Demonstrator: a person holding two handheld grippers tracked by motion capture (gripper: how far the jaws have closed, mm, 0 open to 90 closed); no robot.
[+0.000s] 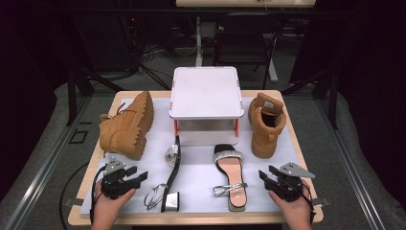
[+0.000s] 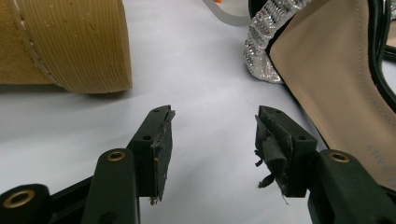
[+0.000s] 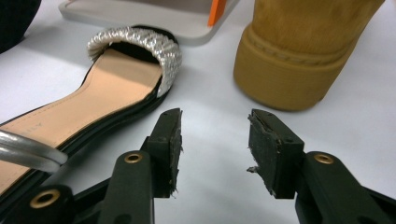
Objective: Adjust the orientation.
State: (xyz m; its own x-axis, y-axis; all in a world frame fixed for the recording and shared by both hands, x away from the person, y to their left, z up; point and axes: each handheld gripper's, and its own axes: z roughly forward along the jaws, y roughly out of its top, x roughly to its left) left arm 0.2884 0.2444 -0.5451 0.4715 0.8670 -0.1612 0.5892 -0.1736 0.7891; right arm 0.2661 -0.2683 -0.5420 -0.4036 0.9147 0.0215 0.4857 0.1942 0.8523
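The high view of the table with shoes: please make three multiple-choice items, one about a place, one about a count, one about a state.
1. Where does the white raised shelf stand?
A. at the far middle of the table, between the two tan boots
B. at the near edge, between the grippers
C. on the floor left of the table

2. How many shoes are on the table?
A. two
B. four
C. six

3. How does the left tan boot lie?
A. upright on its sole
B. tipped on its side, tread showing
C. upside down on the shelf

Key:
1 A: it stands at the far side, with the left boot on one side and the right tan boot on the other.
2 B: two boots, the left sandal and the right sandal.
3 B: its lugged sole faces the camera.
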